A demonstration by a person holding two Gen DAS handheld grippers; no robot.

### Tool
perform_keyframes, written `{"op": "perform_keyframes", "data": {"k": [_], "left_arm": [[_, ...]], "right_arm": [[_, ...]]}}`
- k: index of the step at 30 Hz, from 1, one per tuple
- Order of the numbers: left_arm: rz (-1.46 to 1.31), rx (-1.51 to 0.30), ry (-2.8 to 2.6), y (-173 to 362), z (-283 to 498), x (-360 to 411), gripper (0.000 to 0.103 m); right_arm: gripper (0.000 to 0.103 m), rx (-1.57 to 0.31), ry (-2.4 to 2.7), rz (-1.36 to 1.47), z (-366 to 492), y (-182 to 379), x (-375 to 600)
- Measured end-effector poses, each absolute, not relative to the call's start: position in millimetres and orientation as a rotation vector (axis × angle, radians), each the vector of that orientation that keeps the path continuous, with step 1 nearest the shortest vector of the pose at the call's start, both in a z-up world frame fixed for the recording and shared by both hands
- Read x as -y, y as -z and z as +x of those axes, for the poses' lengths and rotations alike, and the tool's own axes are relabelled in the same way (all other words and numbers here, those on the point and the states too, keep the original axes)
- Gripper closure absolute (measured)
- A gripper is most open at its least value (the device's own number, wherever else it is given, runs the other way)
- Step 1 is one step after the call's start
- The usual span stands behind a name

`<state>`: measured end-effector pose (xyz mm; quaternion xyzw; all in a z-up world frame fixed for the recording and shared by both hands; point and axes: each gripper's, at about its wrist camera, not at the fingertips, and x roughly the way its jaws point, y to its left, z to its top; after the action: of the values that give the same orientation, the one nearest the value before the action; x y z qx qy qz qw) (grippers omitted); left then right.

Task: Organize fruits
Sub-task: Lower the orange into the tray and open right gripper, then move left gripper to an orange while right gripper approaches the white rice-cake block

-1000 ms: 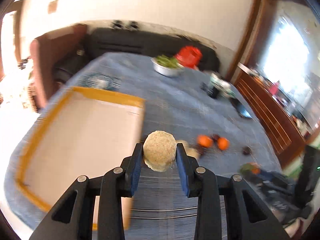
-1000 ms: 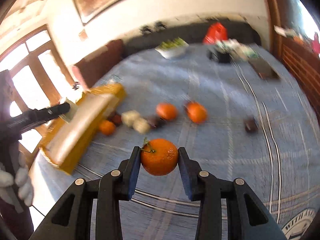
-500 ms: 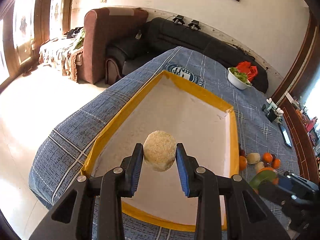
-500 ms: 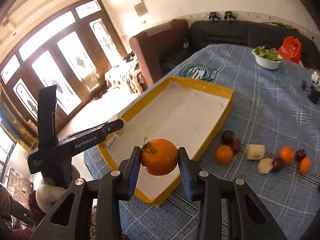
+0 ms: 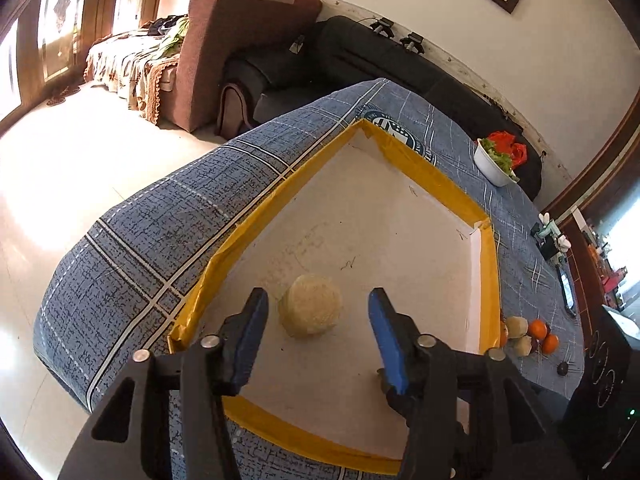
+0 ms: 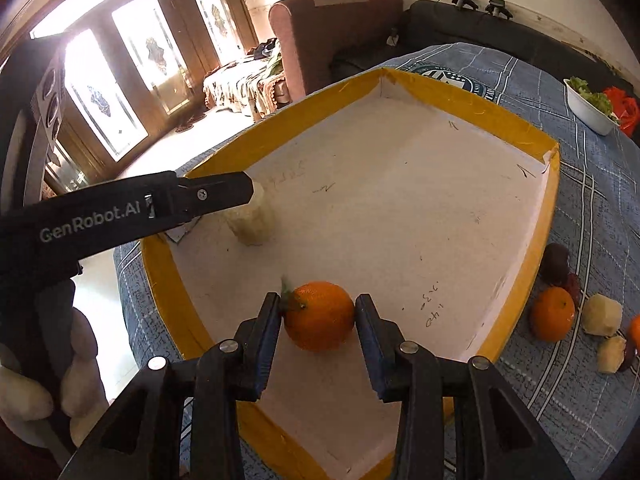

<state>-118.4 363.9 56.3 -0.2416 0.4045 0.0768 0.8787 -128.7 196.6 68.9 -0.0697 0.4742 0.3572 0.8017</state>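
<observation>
A pale round peeled fruit (image 5: 311, 311) rests on the white floor of the yellow-rimmed tray (image 5: 424, 176). My left gripper (image 5: 318, 336) is open around it, jaws apart from its sides. In the right wrist view the same pale fruit (image 6: 252, 220) sits near the tray's (image 6: 460, 92) left corner, partly behind the left gripper's finger (image 6: 216, 196). My right gripper (image 6: 318, 320) is shut on an orange (image 6: 320, 315), low over the tray floor near its front.
Several loose fruits lie on the blue checked cloth right of the tray: an orange (image 6: 553, 319), dark plums (image 6: 556, 260), pale peeled pieces (image 6: 601, 314). A white bowl of greens (image 6: 590, 108) stands far back. A sofa and armchair lie beyond the table.
My left gripper has lowered into the tray and opened, letting the pale fruit go onto the floor. My right gripper has carried the orange down into the tray.
</observation>
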Motion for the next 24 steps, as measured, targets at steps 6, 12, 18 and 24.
{"op": "perform_keyframes", "data": {"k": [6,12,18,24], "left_arm": [[-0.565,-0.753,-0.179,-84.2,-137.3,-362.7,0.023],[-0.523,-0.703,-0.008,-108.7,-142.1,-313.5,0.021],[-0.471,-0.776,0.087,-101.3,-133.1,-260.9,0.021],[-0.416,-0.822,0.147,-94.6,-121.6,-219.5,0.024]], "right_arm": [[0.051,-0.939,-0.755,-0.072,-138.4,-101.7,-169.1],[0.049,-0.864,-0.585,0.045,-136.8,-132.2,-75.2],[0.044,-0.834,-0.358,0.116,-129.0,-142.3,39.4],[0.044,-0.917,-0.341,0.189,-125.0,-108.5,81.8]]}}
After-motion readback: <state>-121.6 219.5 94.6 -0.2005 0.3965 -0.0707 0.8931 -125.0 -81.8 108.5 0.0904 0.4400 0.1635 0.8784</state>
